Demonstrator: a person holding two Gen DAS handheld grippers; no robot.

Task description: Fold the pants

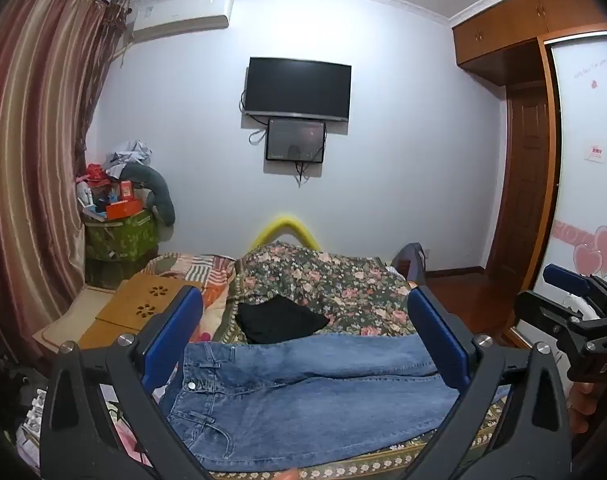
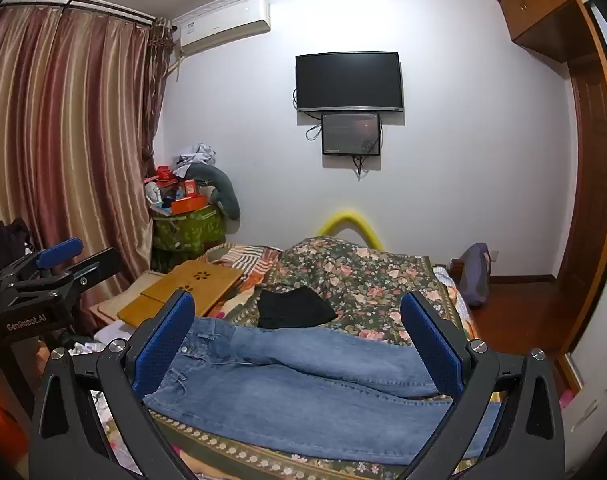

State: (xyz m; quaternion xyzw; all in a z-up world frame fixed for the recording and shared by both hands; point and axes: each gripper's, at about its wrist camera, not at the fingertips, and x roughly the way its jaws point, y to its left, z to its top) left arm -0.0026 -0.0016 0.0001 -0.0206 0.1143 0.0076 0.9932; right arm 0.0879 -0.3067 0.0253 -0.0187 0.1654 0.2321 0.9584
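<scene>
- Jeans [image 1: 303,392] are lying flat across the near edge of the bed [image 1: 383,470], with the waistband and button toward the bed's left side and both legs running out toward its right side.
- No fold is showing in the denim yet: the two legs are resting side by side, the far one partly overlapping the near one, so the task is looking barely begun.
- Left gripper [image 1: 303,344] is hanging above the jeans with its blue pads spread wide and nothing between them.
- Right gripper [image 2: 299,344] is hovering over the same stretch of denim, likewise spread wide and gripping nothing.
- A folded black garment [image 1: 279,320] is sitting just behind the jeans on the floral bedspread [image 1: 343,280], possibly touching their far edge.
- A wooden lap tray [image 2: 183,292] is resting near the bed's left edge, well clear of the jeans.
- What is remaining, as I am judging it: bringing one leg over the other, then folding lengthwise from hems toward the waistband.
</scene>
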